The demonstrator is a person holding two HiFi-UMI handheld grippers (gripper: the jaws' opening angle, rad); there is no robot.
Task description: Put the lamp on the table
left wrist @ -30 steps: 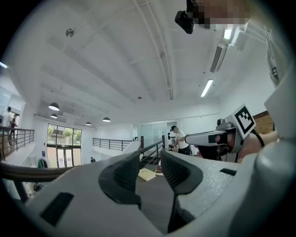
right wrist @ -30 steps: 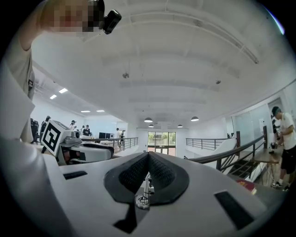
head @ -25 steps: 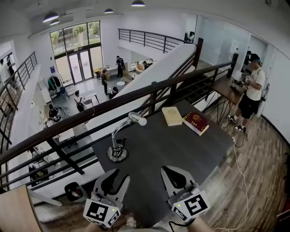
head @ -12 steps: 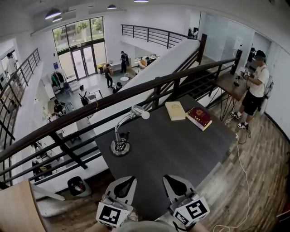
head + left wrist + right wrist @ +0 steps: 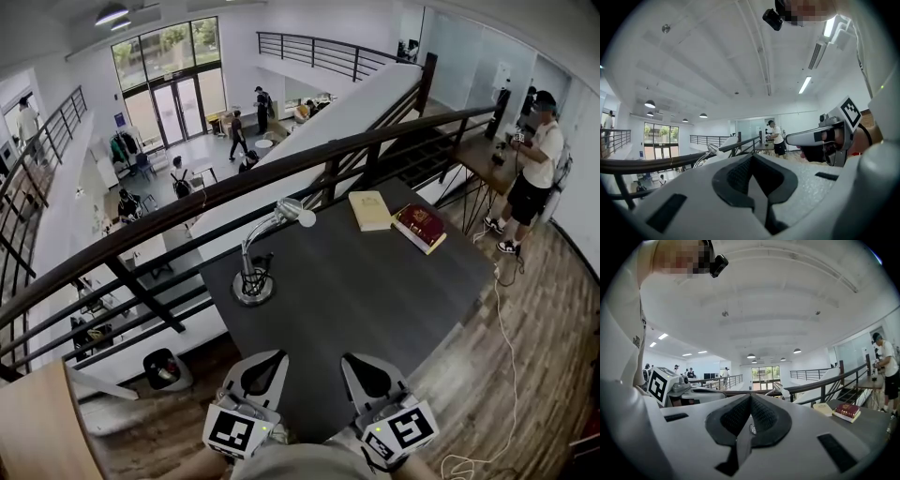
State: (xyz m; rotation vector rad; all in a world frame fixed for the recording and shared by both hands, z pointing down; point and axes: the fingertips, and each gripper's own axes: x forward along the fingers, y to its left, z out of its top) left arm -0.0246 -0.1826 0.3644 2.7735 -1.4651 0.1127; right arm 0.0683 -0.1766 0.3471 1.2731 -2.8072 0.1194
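A silver gooseneck lamp (image 5: 253, 272) stands upright on its round base at the far left of the dark table (image 5: 375, 309), head (image 5: 298, 213) bent to the right. In the left gripper view its head (image 5: 711, 149) peeks over the jaws; in the right gripper view the lamp head (image 5: 780, 389) shows likewise. My left gripper (image 5: 272, 358) is at the table's near edge, shut and empty, well short of the lamp. Beside it, my right gripper (image 5: 354, 360) is shut with nothing in it. Both point level toward the table.
A cream book (image 5: 369, 210) and a red book (image 5: 420, 226) lie at the table's far right corner. A dark railing (image 5: 187, 211) runs behind the table over an open drop. A person (image 5: 539, 169) stands at another table, right. A cable (image 5: 497, 375) trails on the wooden floor.
The left jaws, open a second ago, have closed on nothing. Both grippers have drawn back and down toward the table's near edge. The lamp has not moved on the table.
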